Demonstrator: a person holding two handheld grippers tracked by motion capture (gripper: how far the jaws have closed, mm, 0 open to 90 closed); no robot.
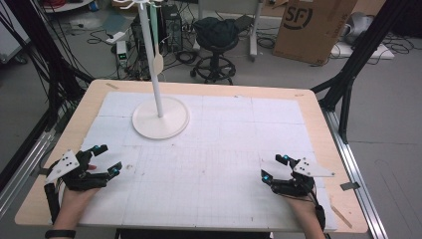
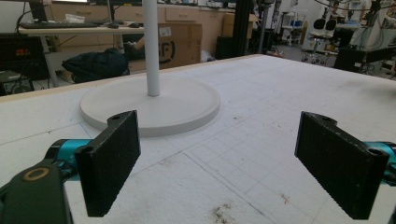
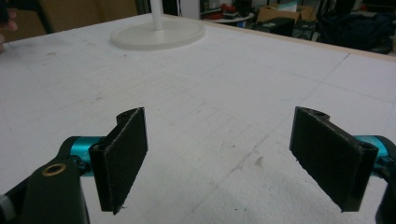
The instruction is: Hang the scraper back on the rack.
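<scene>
A white stand with a round base [image 1: 160, 118] and a thin upright pole [image 1: 151, 55] sits at the back left of the white mat [image 1: 224, 149]. A pale wooden utensil [image 1: 158, 62] hangs beside the pole. My left gripper [image 1: 108, 159] rests low at the front left, open, with nothing between its jaws. In the left gripper view the stand base [image 2: 149, 105] lies just ahead of the open gripper [image 2: 224, 163]. My right gripper [image 1: 274, 168] sits at the front right, open and empty. The right gripper view shows its gripper [image 3: 229, 158] pointing over bare mat toward the stand base [image 3: 159, 33].
The wooden table edge [image 1: 318, 124] frames the mat. Beyond the table stand a black stool [image 1: 217, 45], a cardboard box [image 1: 311, 27], cables and black frame legs [image 1: 348, 74]. A metal rail [image 1: 356, 169] runs along the right side.
</scene>
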